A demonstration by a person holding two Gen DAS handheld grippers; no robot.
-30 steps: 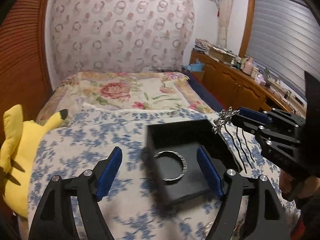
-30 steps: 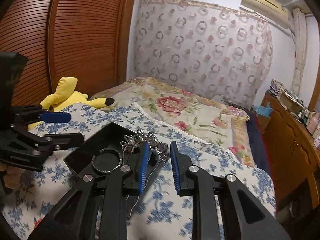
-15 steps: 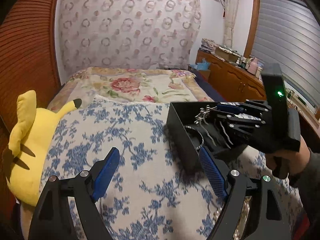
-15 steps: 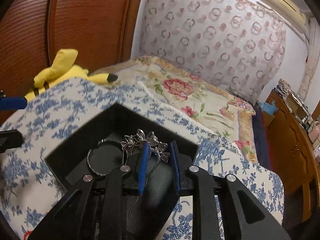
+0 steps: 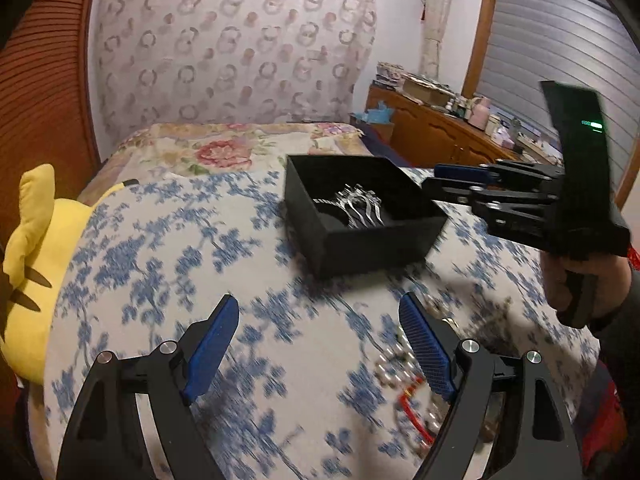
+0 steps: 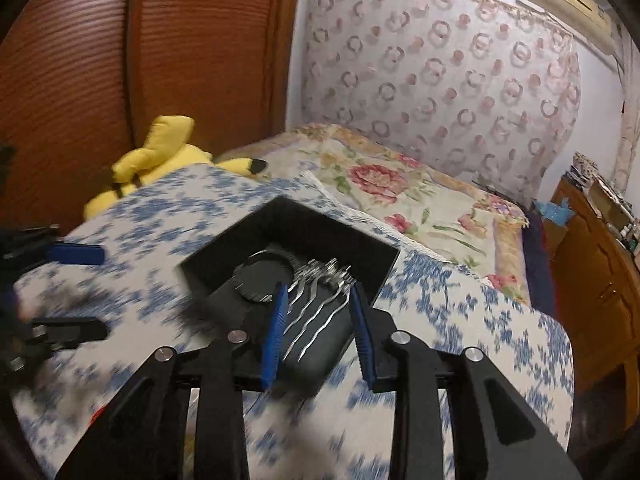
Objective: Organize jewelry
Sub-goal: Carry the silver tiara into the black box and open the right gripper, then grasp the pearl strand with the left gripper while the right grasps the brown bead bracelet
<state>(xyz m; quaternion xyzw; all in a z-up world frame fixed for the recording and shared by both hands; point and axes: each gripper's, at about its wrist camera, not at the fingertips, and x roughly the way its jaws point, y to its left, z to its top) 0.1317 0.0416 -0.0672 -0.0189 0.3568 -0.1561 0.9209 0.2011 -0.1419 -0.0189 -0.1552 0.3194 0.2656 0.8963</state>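
Note:
A black open box (image 5: 372, 236) (image 6: 224, 248) sits on the blue-flowered cloth. A silver hair comb (image 5: 360, 208) (image 6: 316, 304) and a silver bangle (image 6: 260, 280) lie inside it. My right gripper (image 6: 320, 320) is open and empty, just above the box's near edge with the comb below its fingers; it also shows in the left wrist view (image 5: 452, 178), at the box's right. My left gripper (image 5: 320, 344) is open and empty, low over the cloth in front of the box. A heap of beaded jewelry (image 5: 408, 384) with a red strand lies by its right finger.
A yellow plush toy (image 5: 32, 272) (image 6: 156, 156) lies at the cloth's left edge. A flowered bedspread (image 5: 224, 144) lies behind the box. A wooden dresser (image 5: 440, 132) stands at the right and a brown slatted door (image 6: 120, 60) at the left.
My right gripper opened and let the hair comb go into the box, then drew back. My left gripper pulled back from the box toward the beaded heap.

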